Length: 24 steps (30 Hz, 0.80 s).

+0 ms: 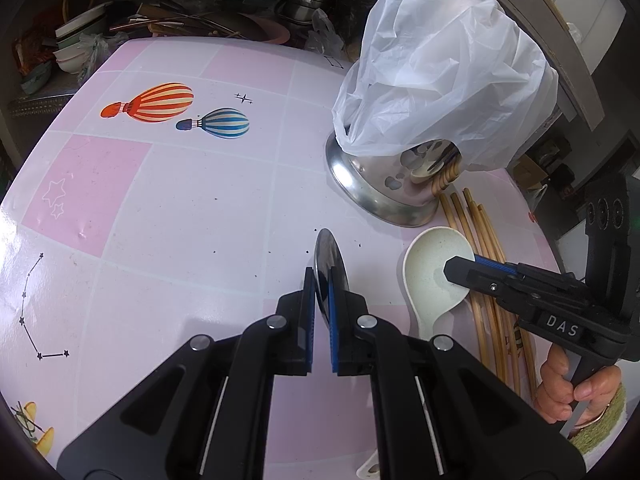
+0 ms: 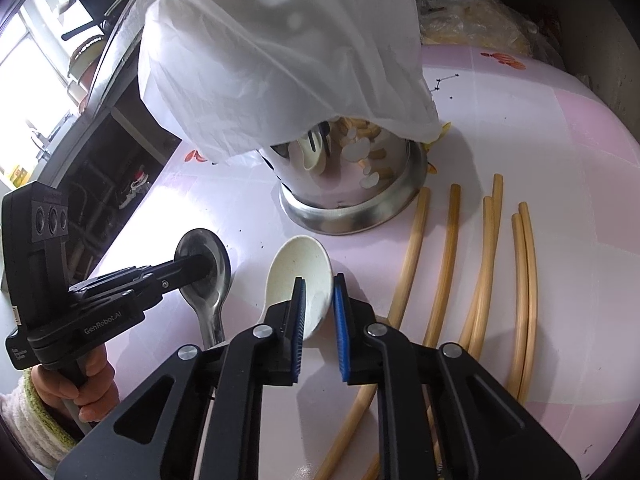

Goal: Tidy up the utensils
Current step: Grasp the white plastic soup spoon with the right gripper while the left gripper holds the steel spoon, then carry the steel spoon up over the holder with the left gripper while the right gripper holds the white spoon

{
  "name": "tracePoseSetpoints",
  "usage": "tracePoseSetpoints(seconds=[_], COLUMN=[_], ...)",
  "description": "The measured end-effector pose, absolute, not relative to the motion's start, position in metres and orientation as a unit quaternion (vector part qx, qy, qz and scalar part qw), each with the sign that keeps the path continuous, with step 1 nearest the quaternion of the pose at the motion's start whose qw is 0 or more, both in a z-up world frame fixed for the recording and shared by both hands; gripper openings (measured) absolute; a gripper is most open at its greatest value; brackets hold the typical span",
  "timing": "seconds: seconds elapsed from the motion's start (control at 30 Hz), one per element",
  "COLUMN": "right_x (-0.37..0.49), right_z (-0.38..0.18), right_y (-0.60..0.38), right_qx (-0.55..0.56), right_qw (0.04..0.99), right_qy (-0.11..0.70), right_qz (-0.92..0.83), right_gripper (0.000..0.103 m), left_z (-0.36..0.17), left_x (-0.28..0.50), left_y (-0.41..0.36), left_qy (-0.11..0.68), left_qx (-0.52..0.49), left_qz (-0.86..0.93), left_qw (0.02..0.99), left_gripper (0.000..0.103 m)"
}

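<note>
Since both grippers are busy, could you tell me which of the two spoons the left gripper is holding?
The left gripper is shut on the metal spoon; the white spoon, nearer the chopsticks, sits between the right gripper's fingers.

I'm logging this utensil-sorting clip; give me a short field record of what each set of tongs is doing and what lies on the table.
left tongs: closed on the metal spoon, gripping its bowl
right tongs: fingers either side of the white spoon bowl; full grip unclear
holder: steel utensil holder, upright, plastic bag over its top
loose items: bamboo chopsticks, lying right of the white spoon
surface: pink patterned table
</note>
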State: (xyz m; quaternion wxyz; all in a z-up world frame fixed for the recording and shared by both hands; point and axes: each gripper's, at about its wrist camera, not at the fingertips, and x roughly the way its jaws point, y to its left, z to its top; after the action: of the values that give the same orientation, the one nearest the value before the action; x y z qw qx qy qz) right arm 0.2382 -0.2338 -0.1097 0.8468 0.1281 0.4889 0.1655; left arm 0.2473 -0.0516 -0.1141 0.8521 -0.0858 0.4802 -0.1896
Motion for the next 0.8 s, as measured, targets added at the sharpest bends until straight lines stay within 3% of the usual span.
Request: tracePoseSetpoints(seconds=[0.2,0.8], right_x=[0.237,0.185], right_z=[-0.114,-0.065], right_y=[-0.237,-0.274], right_qx=[0.154,0.215], right_qw=[0.84,0.858], right_qy=[0.491,0.431], right_qz=[0.173,0.176], right_gripper=[0.005,0.004], left_z=[-0.114,-0.111], left_x=[0.248,0.248], left_y=[-0.05,-0.047], left_qy=[0.479,0.479], left_qx=[-0.086,-0.085], left_qz=[-0.189,-0.185], left_qw=[0.853,0.854], left_gripper=[0.005,0.005])
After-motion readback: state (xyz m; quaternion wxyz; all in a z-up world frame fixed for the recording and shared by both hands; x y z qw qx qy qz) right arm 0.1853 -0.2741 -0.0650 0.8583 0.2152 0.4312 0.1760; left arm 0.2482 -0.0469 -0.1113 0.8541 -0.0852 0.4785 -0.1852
